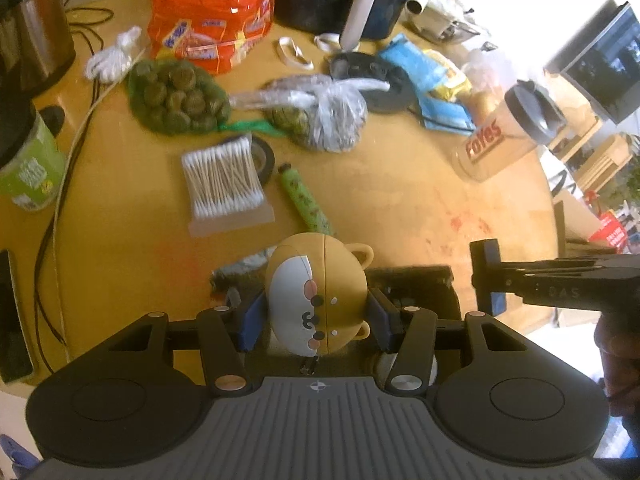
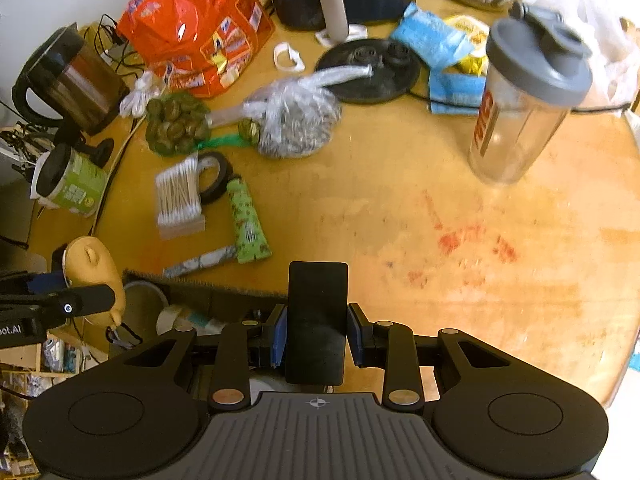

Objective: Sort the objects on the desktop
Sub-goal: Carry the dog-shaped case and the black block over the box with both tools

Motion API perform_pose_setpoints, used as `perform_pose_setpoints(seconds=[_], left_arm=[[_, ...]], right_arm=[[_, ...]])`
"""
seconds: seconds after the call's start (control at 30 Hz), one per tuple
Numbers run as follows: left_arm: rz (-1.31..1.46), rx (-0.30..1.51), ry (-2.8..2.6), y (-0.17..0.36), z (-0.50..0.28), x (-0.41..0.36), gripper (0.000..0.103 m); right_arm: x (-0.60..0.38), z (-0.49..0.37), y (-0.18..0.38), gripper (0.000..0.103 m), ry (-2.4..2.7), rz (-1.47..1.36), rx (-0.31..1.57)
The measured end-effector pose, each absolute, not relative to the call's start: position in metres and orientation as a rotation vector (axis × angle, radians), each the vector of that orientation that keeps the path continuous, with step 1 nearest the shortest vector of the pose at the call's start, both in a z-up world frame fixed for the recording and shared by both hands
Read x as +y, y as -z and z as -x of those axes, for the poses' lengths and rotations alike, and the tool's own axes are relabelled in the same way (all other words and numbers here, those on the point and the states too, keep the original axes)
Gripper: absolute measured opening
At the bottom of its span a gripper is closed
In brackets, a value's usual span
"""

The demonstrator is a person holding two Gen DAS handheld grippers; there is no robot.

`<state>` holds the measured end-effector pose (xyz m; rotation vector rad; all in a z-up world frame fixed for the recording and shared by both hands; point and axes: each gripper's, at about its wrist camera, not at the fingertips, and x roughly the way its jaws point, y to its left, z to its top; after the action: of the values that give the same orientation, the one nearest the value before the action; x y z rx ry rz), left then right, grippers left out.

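My left gripper (image 1: pixel 316 320) is shut on a round tan-and-white dog-face case (image 1: pixel 318 294), held above the near table edge; that dog-face case (image 2: pixel 94 270) also shows at the left of the right wrist view. My right gripper (image 2: pixel 316 334) is shut on a flat black rectangular block (image 2: pixel 317 320), which also appears as the black block (image 1: pixel 486 276) at the right of the left wrist view. A pack of cotton swabs (image 1: pixel 222 182), a green tube (image 1: pixel 306 200) and a roll of black tape (image 1: pixel 264 156) lie on the wooden table (image 2: pixel 420 220).
A dark felt basket (image 2: pixel 192 300) with items inside sits at the near edge below both grippers. Further back lie a green net bag (image 1: pixel 178 98), a clear plastic bag (image 1: pixel 332 116), an orange snack bag (image 1: pixel 212 12), a shaker bottle (image 2: pixel 524 104), a kettle (image 2: pixel 68 80) and a green tub (image 1: pixel 28 168).
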<state>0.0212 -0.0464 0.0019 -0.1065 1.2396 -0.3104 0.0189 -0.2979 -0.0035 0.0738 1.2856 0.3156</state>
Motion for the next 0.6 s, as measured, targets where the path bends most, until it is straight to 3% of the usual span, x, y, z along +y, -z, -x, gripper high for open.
perform_pose_setpoints(seconds=[0.6], left_arm=[[0.128, 1.274, 0.305, 0.008, -0.006, -0.044, 0.053]], right_arm=[[-0.278, -0.005, 0.033, 0.034, -0.329, -0.068, 1.357]])
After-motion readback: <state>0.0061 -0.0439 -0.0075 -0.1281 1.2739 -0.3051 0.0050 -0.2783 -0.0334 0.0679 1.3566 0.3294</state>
